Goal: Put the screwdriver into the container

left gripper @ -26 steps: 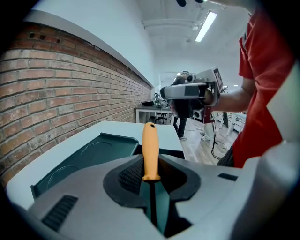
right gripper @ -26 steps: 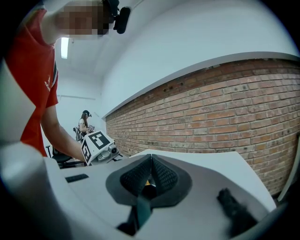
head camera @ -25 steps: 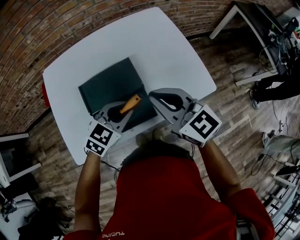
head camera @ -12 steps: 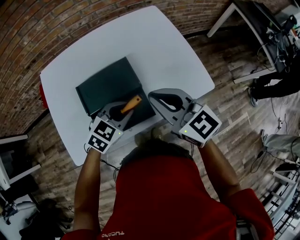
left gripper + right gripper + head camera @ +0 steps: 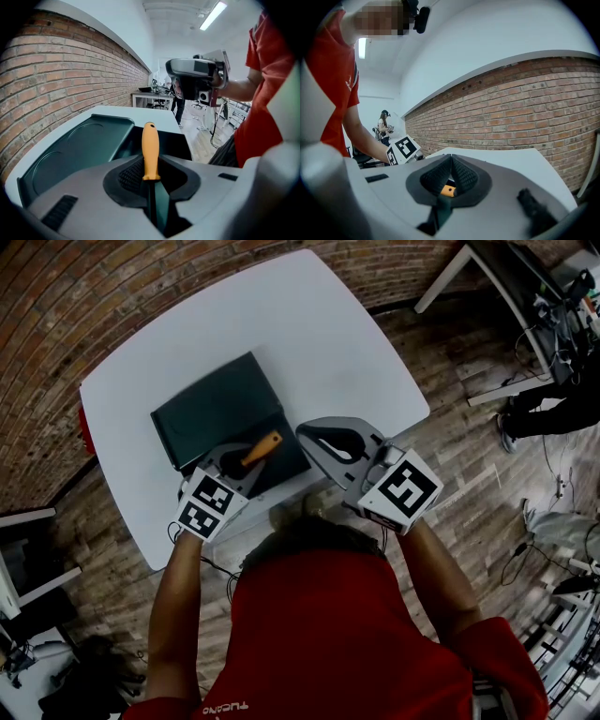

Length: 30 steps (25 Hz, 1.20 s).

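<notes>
Screwdriver (image 5: 262, 448): orange handle, dark shaft. Shaft is clamped between the jaws of the left gripper (image 5: 242, 463), which are closed tight on it. In the left gripper view the handle (image 5: 150, 150) juts straight out past the black ribbed pads (image 5: 129, 176). In the head view it slants toward the upper right, over the lower right section of the container.

Container (image 5: 211, 409): dark green, hinged case lying open on the table, just left of frame centre. The flat lid half with round moulded recesses (image 5: 79, 150) is at left in the left gripper view. The deeper open half (image 5: 176, 140) lies beyond the handle tip.

Right gripper (image 5: 314, 437): held level just right of the screwdriver, close to it but apart. Its own view shows the jaws brought together with the pads (image 5: 461, 176) meeting at their tips and nothing between them. The orange handle end (image 5: 449, 190) shows through the gap below.

Table (image 5: 319, 343): white, rounded corners, occupying the upper centre of the head view.

Surroundings: brick wall (image 5: 525, 103) and plank floor (image 5: 469, 474).
</notes>
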Motion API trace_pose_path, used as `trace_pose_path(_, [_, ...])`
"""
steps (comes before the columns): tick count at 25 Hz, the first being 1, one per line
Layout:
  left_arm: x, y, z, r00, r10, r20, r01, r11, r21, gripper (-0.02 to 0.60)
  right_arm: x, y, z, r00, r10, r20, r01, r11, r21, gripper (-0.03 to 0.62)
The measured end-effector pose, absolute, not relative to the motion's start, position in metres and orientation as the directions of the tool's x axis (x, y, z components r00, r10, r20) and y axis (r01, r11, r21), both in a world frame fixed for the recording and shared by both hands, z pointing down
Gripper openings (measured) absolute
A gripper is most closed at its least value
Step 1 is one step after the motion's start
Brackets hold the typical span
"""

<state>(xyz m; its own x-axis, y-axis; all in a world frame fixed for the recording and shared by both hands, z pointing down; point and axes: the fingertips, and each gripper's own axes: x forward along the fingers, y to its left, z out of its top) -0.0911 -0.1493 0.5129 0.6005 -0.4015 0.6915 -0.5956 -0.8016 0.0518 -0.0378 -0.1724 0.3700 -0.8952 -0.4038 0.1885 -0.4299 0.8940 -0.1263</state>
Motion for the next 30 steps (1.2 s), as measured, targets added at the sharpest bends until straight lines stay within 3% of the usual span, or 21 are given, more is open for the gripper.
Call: trace_pose_path(30, [-0.090, -0.147, 0.555, 0.476, -0.255, 0.842, -0.567, -0.821, 0.073, 0.093, -0.035, -0.172, 0.387, -0.899, -0.369, 0.235, -0.405, 0.905, -0.131, 0.032])
